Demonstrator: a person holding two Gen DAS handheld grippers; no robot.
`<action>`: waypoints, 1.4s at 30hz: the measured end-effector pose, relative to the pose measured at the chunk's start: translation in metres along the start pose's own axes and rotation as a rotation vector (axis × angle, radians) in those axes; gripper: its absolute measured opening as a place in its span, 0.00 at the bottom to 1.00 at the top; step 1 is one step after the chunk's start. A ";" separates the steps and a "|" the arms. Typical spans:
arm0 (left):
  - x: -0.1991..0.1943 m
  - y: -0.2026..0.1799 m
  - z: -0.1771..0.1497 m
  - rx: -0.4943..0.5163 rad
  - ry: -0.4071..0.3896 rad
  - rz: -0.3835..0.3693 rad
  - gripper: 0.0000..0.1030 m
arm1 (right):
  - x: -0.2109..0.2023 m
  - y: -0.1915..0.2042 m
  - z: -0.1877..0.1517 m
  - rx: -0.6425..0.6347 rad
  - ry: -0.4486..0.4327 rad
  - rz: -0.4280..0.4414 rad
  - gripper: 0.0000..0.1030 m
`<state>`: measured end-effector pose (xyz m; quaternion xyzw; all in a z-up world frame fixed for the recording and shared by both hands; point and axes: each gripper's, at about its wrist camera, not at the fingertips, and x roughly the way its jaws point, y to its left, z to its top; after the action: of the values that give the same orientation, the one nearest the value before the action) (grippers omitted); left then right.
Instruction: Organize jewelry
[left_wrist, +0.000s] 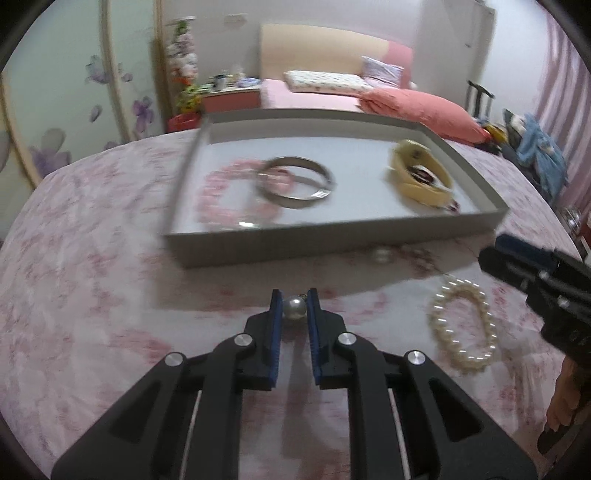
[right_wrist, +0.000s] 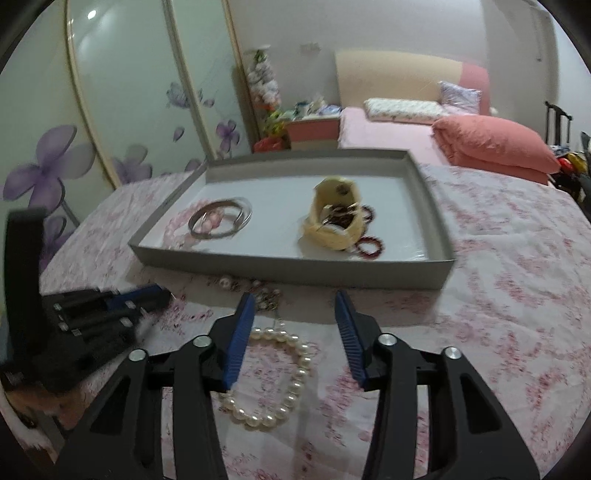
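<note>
Pearl (left_wrist: 294, 307) pinched in left hand-held gripper (left_wrist: 294, 308) above the floral bedspread (left_wrist: 92, 295) before the tray (left_wrist: 332, 243); right hand-held gripper (right_wrist: 295, 328) spread wide over pearl bracelet (right_wrist: 273, 380).

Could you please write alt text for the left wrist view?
The left gripper is shut on a pearl bead above a pink floral cloth. Ahead, a grey tray holds bracelets; a pearl bracelet lies right.

Pink bracelet (left_wrist: 236, 195): motion-blurred, beads indistinct, partly under bangle (left_wrist: 294, 182).
Red bracelet (right_wrist: 370, 246): mostly hidden behind cream pouch (right_wrist: 334, 214).
Jewelry near tray (right_wrist: 291, 271) front wall: too blurred to identify.
</note>
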<state>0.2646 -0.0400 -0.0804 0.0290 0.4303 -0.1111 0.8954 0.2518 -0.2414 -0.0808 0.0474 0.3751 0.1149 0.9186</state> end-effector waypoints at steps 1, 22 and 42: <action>-0.003 0.009 0.000 -0.016 -0.007 0.011 0.14 | 0.006 0.005 0.001 -0.016 0.017 0.005 0.39; -0.033 0.049 -0.010 -0.098 -0.071 0.027 0.14 | 0.024 0.019 0.004 -0.072 0.055 -0.074 0.07; -0.107 0.023 -0.014 -0.042 -0.353 0.129 0.14 | -0.091 0.007 0.020 0.023 -0.366 -0.116 0.07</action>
<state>0.1944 0.0029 -0.0068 0.0178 0.2659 -0.0480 0.9626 0.2015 -0.2566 -0.0038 0.0564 0.2049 0.0467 0.9760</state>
